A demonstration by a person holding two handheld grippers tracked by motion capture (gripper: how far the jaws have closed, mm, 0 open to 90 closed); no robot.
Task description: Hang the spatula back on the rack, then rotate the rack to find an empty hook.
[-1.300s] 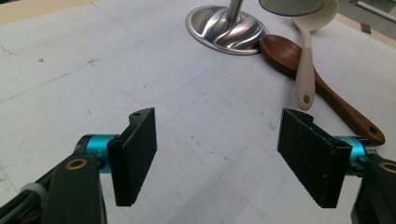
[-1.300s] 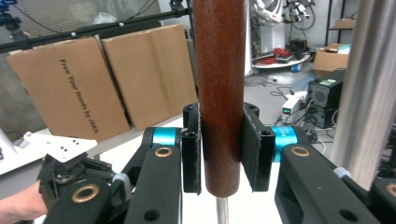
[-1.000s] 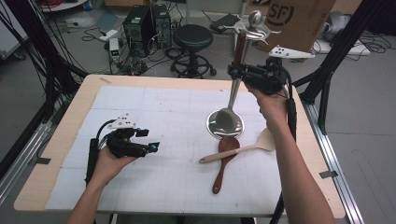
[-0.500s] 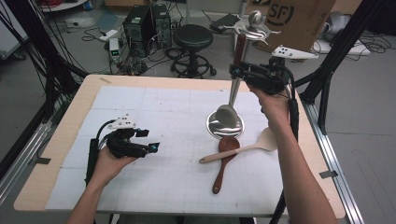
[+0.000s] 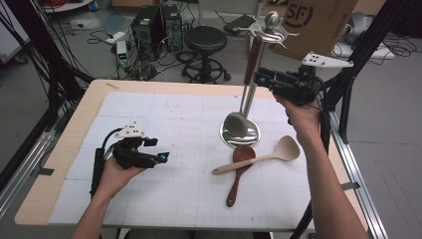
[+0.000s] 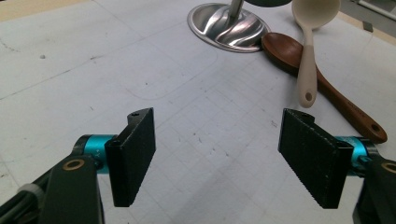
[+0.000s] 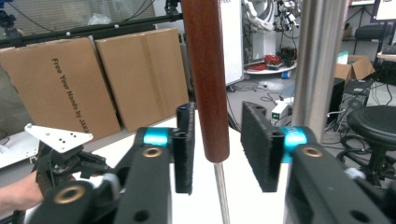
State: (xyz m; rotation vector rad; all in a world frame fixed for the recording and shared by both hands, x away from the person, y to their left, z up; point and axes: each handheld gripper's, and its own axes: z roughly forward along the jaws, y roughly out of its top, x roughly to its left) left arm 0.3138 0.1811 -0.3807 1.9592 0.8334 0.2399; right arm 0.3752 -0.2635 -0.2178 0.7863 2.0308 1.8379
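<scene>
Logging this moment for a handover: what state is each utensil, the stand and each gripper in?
Ladle: upright beside the stand's pole, handle between the right gripper's jaws.
Stand: upright.
Wooden spoon: lying flat.
Beige spoon: lying across the wooden spoon.
Left gripper: open, empty.
Right gripper: jaws just been closing, gap left at one pad.
</scene>
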